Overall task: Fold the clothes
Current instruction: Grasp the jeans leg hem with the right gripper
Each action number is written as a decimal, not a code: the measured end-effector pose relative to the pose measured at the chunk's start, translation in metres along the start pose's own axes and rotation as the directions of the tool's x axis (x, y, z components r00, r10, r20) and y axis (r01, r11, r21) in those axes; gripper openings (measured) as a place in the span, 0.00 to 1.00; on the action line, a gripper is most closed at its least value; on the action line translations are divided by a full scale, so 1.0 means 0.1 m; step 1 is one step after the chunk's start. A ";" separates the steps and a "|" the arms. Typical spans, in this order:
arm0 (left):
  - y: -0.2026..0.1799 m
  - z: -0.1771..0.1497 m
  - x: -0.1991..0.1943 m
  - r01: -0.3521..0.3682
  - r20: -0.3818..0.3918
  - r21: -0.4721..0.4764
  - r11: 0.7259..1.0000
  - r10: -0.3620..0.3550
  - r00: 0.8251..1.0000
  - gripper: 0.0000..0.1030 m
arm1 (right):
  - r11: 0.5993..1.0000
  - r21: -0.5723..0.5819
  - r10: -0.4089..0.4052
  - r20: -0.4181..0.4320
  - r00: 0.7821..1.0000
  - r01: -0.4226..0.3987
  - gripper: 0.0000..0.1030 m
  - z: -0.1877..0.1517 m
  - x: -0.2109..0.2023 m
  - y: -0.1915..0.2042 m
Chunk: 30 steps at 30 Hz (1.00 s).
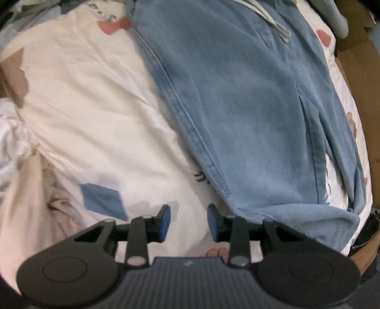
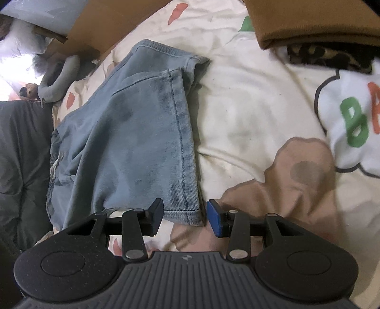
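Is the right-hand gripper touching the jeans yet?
Cannot tell. In the right wrist view the open right gripper frames the hem corner of the jeans, but whether a finger meets the denim or hovers above it isn't visible.

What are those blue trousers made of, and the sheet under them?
The blue trousers look like washed denim: faded, matte, with a twill grain and stitched double seams. A pale drawstring lies at the waist. The printed sheet under them looks like soft woven cotton, matte and creased, though the fibre cannot be told for sure.

Jeans [image 2: 133,133] hem between parted fingers [image 2: 215,218]
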<state>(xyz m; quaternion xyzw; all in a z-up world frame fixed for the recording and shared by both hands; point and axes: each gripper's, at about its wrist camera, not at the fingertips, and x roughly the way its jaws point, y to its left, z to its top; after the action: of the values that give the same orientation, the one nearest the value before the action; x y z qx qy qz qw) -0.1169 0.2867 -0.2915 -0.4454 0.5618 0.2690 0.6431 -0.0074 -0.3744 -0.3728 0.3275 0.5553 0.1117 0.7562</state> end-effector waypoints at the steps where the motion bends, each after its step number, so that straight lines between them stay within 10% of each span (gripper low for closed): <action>1: 0.02 0.01 -0.05 -0.001 0.008 -0.007 1.000 0.001 1.000 0.36 | 1.000 -0.003 0.011 0.006 1.000 -0.011 0.46 -0.04 0.02 -0.01; 26: -0.15 -0.03 -0.15 -0.047 0.056 0.016 0.999 0.046 0.997 0.37 | 0.994 0.087 0.063 0.089 0.994 -0.071 0.44 -0.12 0.34 0.00; 30: -0.17 -0.05 -0.13 -0.047 0.046 0.029 0.998 0.046 0.998 0.37 | 0.977 0.105 0.174 0.094 0.980 -0.183 0.44 -0.15 0.22 -0.02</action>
<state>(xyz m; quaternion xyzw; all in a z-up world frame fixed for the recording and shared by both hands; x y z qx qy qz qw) -0.1081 0.2763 -0.2738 -0.4161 0.5614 0.2855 0.6559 -0.0135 -0.3586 -0.3931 0.4229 0.4967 0.1337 0.7461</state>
